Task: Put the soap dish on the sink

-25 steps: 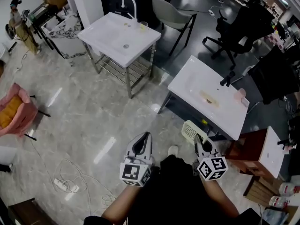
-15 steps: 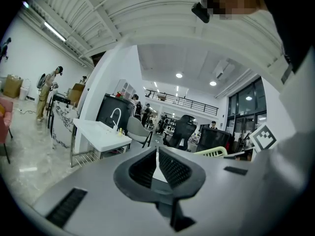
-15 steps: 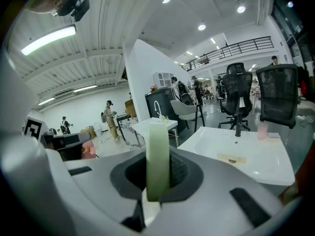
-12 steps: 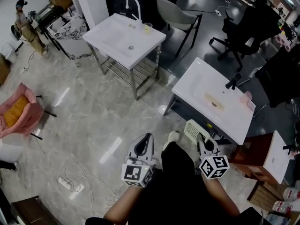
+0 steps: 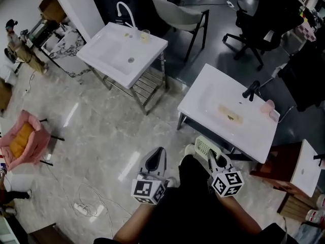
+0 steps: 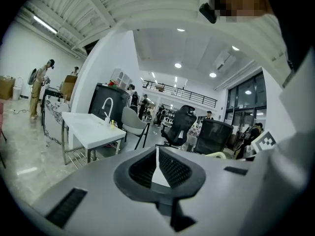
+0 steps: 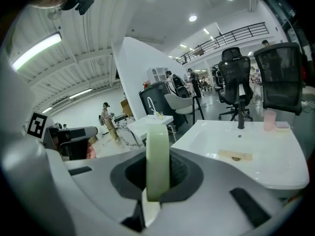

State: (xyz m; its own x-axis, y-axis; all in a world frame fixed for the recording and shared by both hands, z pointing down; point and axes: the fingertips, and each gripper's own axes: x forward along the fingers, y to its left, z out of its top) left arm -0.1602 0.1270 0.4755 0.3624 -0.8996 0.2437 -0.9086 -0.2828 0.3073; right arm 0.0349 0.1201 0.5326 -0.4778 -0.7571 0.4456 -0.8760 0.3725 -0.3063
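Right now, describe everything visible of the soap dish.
The soap dish is pale yellow-green, plastic by its look, with rounded corners and a slotted grid face that shows in the head view. The right tool is shut on one edge of it, and that tool's own view shows it edge-on as a narrow upright band. It hangs in the air just short of the white sink's near rim, touching only the tool's pads.

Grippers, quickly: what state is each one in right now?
Left gripper: shut, nothing between its jaws.
Right gripper: shut on the pale green soap dish, held on edge.
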